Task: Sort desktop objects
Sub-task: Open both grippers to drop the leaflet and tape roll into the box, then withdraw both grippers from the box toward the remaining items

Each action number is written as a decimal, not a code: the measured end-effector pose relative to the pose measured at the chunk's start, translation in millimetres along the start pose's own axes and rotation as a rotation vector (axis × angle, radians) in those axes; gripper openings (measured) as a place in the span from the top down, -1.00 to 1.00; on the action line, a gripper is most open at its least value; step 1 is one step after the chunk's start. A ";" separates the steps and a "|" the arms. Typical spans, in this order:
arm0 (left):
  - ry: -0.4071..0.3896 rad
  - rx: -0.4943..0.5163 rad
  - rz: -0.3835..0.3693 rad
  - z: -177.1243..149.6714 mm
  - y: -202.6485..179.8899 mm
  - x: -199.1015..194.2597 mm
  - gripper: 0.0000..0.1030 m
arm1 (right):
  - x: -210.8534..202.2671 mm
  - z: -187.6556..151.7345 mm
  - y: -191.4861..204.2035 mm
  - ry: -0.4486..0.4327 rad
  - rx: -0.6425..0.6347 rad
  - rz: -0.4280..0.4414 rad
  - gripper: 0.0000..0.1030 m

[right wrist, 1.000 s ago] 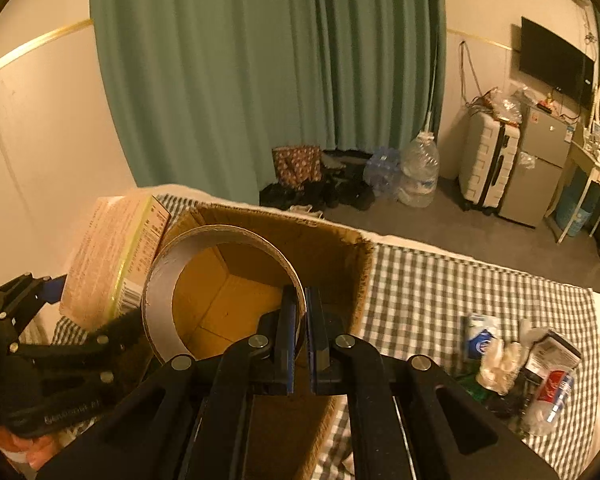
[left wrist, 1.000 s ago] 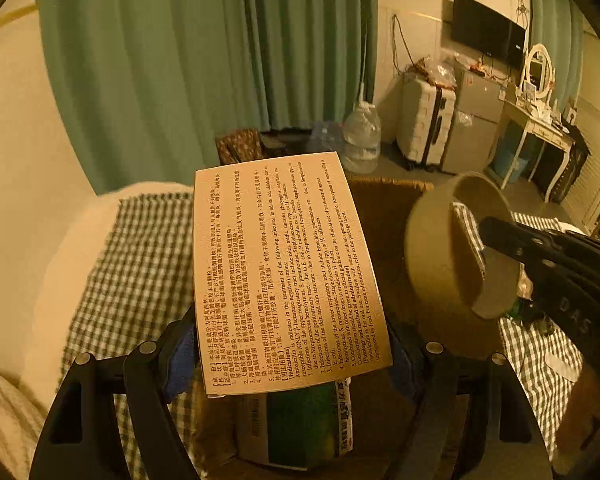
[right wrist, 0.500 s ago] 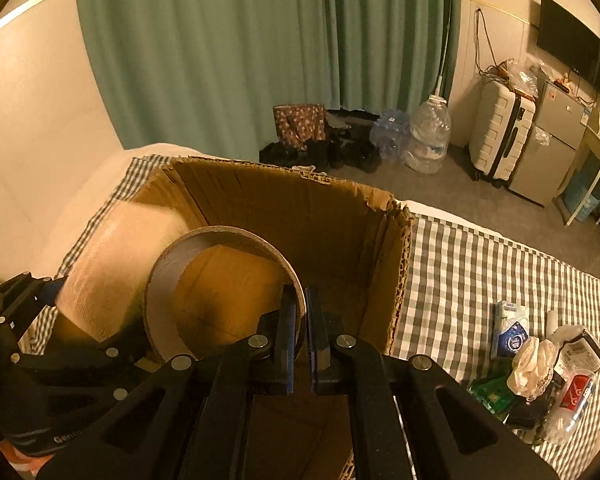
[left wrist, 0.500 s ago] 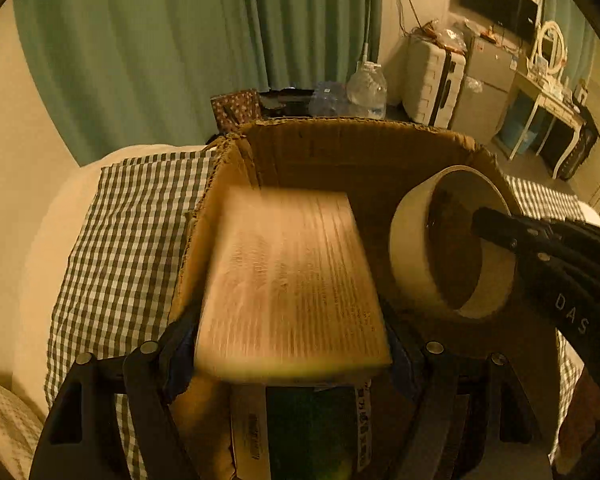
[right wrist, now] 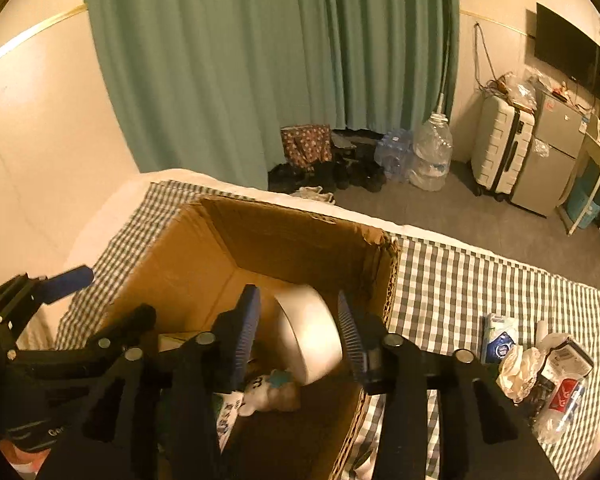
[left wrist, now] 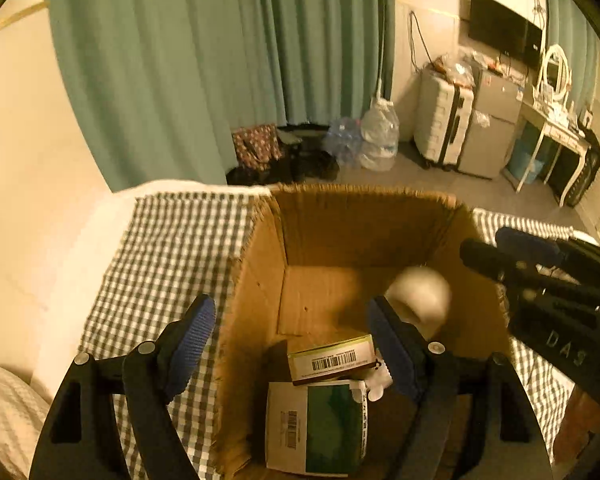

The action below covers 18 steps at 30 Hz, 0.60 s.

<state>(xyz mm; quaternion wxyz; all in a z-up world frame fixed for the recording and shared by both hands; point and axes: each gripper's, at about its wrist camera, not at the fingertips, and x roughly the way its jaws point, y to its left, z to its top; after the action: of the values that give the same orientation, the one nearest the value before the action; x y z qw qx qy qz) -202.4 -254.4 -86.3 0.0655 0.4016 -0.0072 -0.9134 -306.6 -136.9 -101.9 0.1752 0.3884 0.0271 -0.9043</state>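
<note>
A: Cardboard box (left wrist: 260, 280), centre frame, on the checked bed (right wrist: 479, 276)?
B: Holds a barcoded carton (left wrist: 331, 358), a green-white carton (left wrist: 315, 428) lower down, and the tape roll (right wrist: 309, 336), blurred, tilted on edge.
A: Jaws?
B: Left gripper (left wrist: 288, 340) spread wide, empty. Right gripper (right wrist: 298, 330) opening; roll between, untouched.

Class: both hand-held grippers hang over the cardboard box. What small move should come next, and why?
Probably swing the right hand-held gripper toward the items on the checked cloth. Its jaws are opening, the tape roll is free in the cardboard box, and the left hand-held gripper is empty.
</note>
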 end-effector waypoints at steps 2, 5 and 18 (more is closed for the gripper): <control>-0.019 -0.008 0.002 3.2 2.1 -12.9 -0.58 | -13.6 2.4 2.4 -0.019 -0.004 -0.002 0.17; -0.049 -0.018 -0.002 7.9 4.8 -30.4 -0.58 | -33.5 4.3 3.9 -0.050 -0.004 -0.010 0.17; -0.228 0.002 -0.026 15.9 -34.6 -120.4 -0.82 | -141.4 1.4 -21.3 -0.191 0.025 -0.084 -0.05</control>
<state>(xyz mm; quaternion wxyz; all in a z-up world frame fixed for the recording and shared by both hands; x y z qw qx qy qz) -137.5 -205.6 10.5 0.0523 0.2953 -0.0102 -0.9539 -224.7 -75.3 -2.0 0.1342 0.3013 0.0153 -0.9439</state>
